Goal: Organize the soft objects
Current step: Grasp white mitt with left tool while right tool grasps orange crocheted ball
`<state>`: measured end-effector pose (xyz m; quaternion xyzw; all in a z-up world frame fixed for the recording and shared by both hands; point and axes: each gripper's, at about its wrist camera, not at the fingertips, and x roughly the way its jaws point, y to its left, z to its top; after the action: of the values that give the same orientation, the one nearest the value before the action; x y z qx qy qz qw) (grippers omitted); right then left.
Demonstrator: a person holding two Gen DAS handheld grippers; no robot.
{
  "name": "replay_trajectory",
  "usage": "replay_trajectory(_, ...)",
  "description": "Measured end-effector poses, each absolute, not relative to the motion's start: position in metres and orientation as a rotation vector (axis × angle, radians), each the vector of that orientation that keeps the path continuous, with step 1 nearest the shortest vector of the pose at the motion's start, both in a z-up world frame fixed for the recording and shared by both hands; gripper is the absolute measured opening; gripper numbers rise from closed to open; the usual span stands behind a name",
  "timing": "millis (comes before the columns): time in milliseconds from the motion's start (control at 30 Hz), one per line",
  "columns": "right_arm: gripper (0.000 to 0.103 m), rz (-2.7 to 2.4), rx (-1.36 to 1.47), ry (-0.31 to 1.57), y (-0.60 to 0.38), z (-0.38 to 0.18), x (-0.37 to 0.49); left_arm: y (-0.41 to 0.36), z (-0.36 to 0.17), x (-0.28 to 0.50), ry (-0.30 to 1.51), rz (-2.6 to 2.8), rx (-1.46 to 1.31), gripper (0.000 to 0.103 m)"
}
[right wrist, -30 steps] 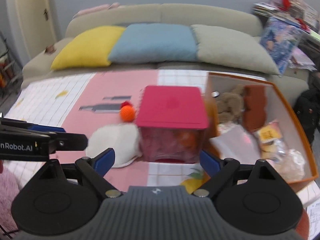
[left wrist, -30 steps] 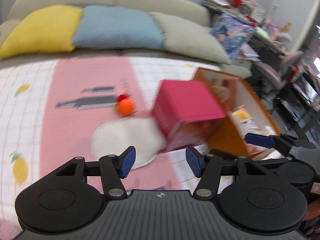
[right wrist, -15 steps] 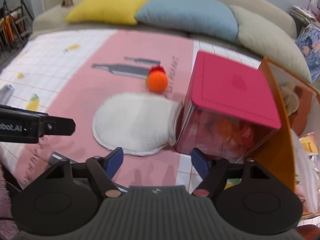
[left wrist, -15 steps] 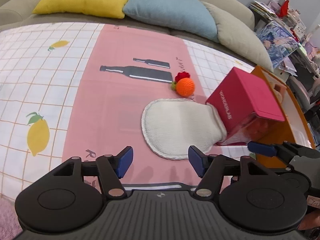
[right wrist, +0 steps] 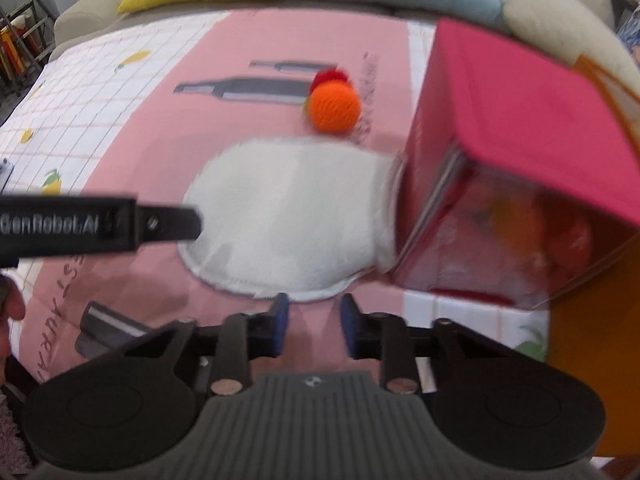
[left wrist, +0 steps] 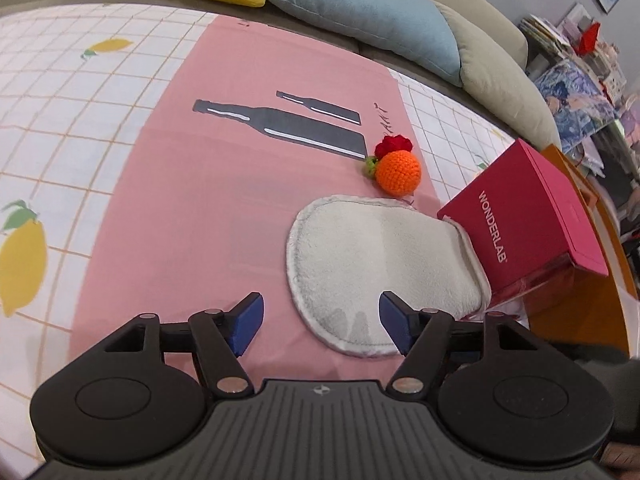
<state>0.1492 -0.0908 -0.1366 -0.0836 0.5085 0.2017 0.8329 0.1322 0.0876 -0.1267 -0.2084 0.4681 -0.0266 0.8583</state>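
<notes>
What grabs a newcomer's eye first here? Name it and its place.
The orange crochet ball stands out on the pink cloth, just beyond the white fluffy mitt. The red WONDERLAB box sits tilted against the mitt's right end. The open left gripper hovers at the mitt's near edge.

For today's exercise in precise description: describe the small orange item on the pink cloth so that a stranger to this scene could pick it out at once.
Start at the pink cloth with the dark bottle print. Just past the wide end of the big bottle sits a crocheted orange ball, beyond the white fluffy pad and left of the red WONDERLAB box. It is the only round orange thing, with a red knit flower touching it.
</notes>
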Motion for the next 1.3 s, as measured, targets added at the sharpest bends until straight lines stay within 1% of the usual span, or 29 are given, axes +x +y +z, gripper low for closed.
replay_trajectory(133,0.023,0.443,-0.21,1.044,-0.086,-0.139,0.146,0.084,-0.132,0.141,0.985,-0.053,-0.443,0.079)
replay_trajectory(200,0.023,0.448,-0.213,1.039,-0.086,-0.139,0.145,0.079,-0.134,0.147,0.982,-0.051,-0.425,0.081)
replay_trajectory(267,0.023,0.449,-0.202,1.04,-0.088,-0.139,0.145,0.071,-0.134,0.153,0.966,-0.046,-0.378,0.084)
replay_trajectory(333,0.025,0.454,-0.196,1.041,-0.087,-0.14,0.146,0.059,-0.135,0.157,0.961,-0.052,-0.303,0.084)
replay_trajectory(367,0.025,0.456,-0.194,1.041,-0.088,-0.139,0.145,0.052,-0.135,0.158,0.96,-0.052,-0.254,0.084)
replay_trajectory(400,0.025,0.458,-0.194,1.041,-0.088,-0.139,0.145,0.044,-0.136,0.159,0.958,-0.055,-0.206,0.081)
replay_trajectory(433,0.026,0.459,-0.195,1.04,-0.088,-0.139,0.145,0.038,-0.137,0.158,0.956,-0.053,-0.16,0.08)
replay_trajectory(467,0.027,0.462,-0.193,1.039,-0.088,-0.139,0.145,0.031,-0.137,0.157,0.954,-0.046,-0.111,0.078)
replay_trajectory(533,0.03,0.466,-0.191,1.037,-0.089,-0.138,0.144,0.019,-0.139,0.153,0.941,-0.042,-0.037,0.068)
replay_trajectory(567,0.031,0.47,-0.192,1.035,-0.089,-0.138,0.143,0.016,-0.138,0.151,0.928,-0.063,-0.034,0.051)
replay_trajectory(600,0.032,0.473,-0.196,1.033,-0.089,-0.138,0.143,0.013,-0.138,0.15,0.923,-0.083,-0.027,0.037)
replay_trajectory(633,0.033,0.475,-0.2,1.03,-0.088,-0.138,0.141,0.01,-0.137,0.149,0.92,-0.103,-0.018,0.028)
replay_trajectory(667,0.033,0.477,-0.207,1.028,-0.088,-0.138,0.141,0.008,-0.136,0.149,0.919,-0.124,-0.026,0.016)
replay_trajectory(833,0.033,0.486,-0.197,1.034,-0.091,-0.136,0.141,0.012,-0.132,0.145,0.931,-0.104,-0.052,0.013)
replay_trajectory(1000,0.032,0.483,-0.164,1.03,-0.097,-0.127,0.139,0.039,-0.106,0.132,0.901,-0.051,-0.114,0.013)
replay_trajectory(1100,0.032,0.511,-0.184,0.972,-0.091,-0.113,0.134,0.058,-0.091,0.126,0.871,0.024,-0.127,0.013)
replay_trajectory(1300,0.032,0.537,-0.334,0.758,-0.062,-0.084,0.126,0.078,-0.078,0.129,0.808,0.13,-0.1,0.013)
